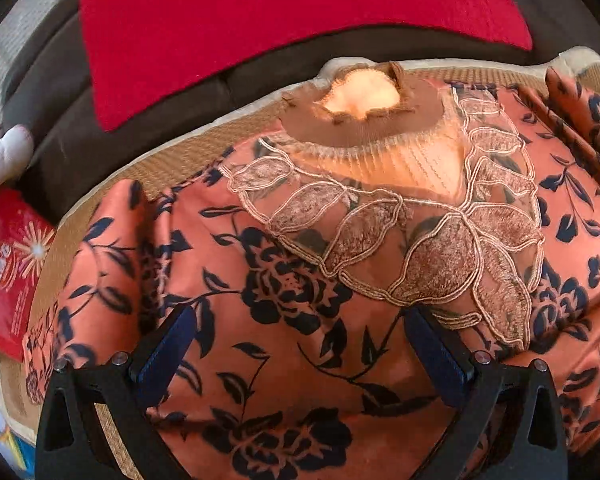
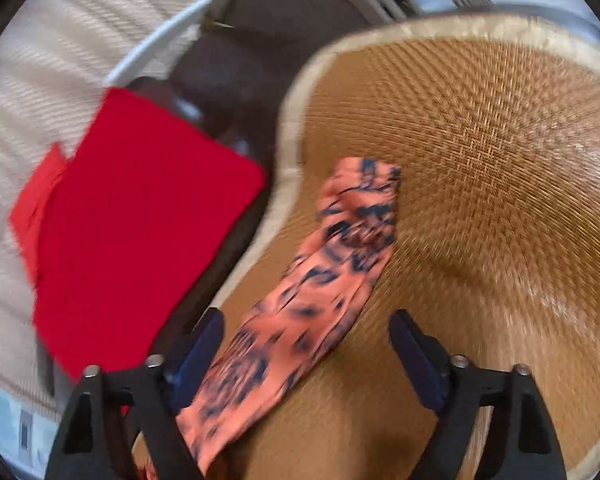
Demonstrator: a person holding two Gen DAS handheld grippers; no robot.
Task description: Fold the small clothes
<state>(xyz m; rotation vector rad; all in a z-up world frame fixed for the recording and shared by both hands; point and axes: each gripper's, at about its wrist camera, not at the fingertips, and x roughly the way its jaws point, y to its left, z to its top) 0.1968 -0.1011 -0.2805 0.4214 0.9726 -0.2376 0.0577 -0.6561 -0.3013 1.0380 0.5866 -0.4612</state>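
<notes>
An orange garment [image 1: 300, 280] with dark blue flowers, a lace neckline [image 1: 440, 240] and a brown collar lies spread on a woven mat [image 1: 500, 76]. My left gripper [image 1: 298, 320] hovers just over its chest, jaws wide apart and open, with only flat cloth beneath them. In the blurred right wrist view, one sleeve [image 2: 340, 240] of the same garment stretches across the mat [image 2: 500, 160]. It runs between the fingers of my right gripper [image 2: 306, 320], closer to the left finger. The pads stand apart from it, so this gripper is open.
A folded red cloth [image 1: 260, 20] rests on a brown sofa seat [image 1: 60, 120] beyond the mat's far edge; the red cloth [image 2: 140, 240] lies left of the sleeve. A red packet [image 1: 8, 272] sits by the mat's left edge.
</notes>
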